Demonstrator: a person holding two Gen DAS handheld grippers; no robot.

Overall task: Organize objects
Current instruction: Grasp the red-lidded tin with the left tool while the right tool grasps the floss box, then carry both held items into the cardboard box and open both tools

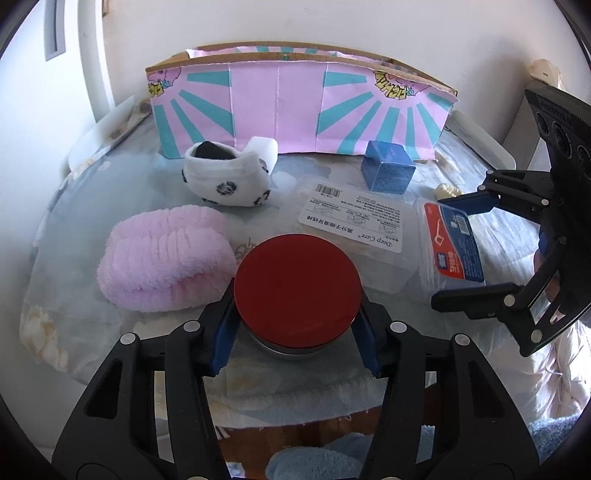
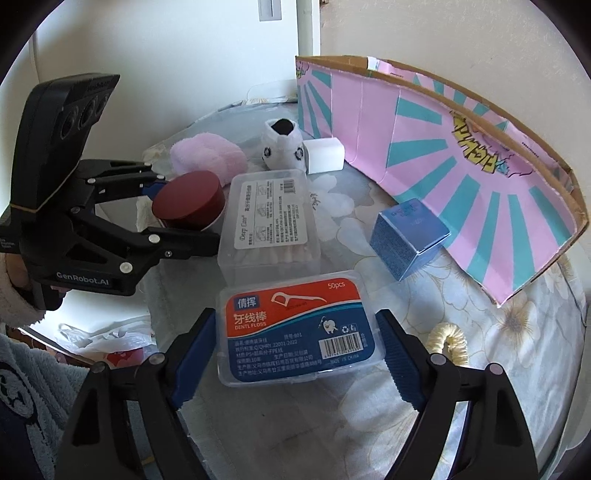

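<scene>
Left tongs (image 1: 295, 328) pinch the red-lidded tin (image 1: 297, 284); right tongs (image 2: 295, 362) straddle the floss box (image 2: 295, 328), untouching: close squarely before lifting.

A round surface (image 1: 92, 288) draped in a pale blue floral cloth (image 2: 517, 332) stands against a plain white wall (image 1: 332, 22). Soft daylight falls across it. A grey switch plate (image 2: 269, 9) sits high on the far wall.

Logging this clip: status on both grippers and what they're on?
Left gripper clamped on red-lidded jar. Right gripper straddling dental floss box, pads not visibly touching. Cotton swab box close behind both.
</scene>
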